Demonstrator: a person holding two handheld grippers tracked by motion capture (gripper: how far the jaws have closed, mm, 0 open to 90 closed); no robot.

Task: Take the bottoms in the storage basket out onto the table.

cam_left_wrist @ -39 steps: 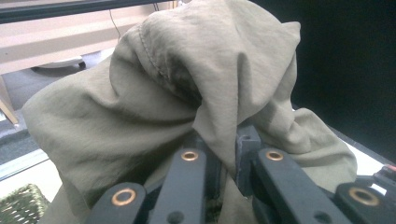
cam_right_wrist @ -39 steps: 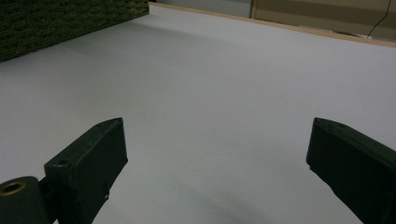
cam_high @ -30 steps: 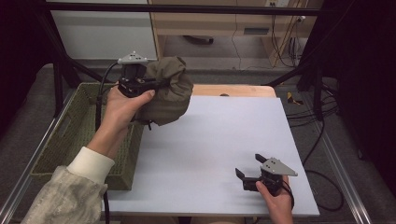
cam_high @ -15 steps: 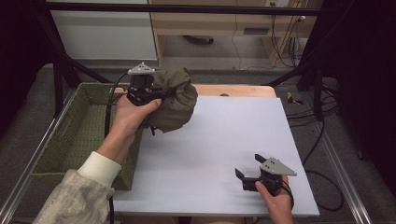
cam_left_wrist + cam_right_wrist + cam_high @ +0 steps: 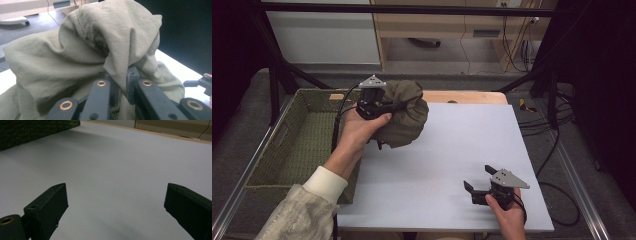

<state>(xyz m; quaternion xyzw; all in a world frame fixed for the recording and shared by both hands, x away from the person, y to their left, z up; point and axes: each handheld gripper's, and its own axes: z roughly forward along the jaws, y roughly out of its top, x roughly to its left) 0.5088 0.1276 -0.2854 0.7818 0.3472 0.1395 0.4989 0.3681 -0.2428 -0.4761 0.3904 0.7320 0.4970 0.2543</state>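
Up near the table's far left corner, the bunched olive cloth (image 5: pixel 404 119) hangs clamped between the closed jaws of the left gripper (image 5: pixel 398 106) (beside the woven basket (image 5: pixel 292 145)), while the right gripper (image 5: pixel 479 182) rests wide apart on the white tabletop (image 5: pixel 452 145).

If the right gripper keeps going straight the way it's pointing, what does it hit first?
Probably nothing soon. The right gripper, jaws open, points left across the bare white tabletop. Further on, the woven basket looks like the first obstacle, though depth is hard to judge.
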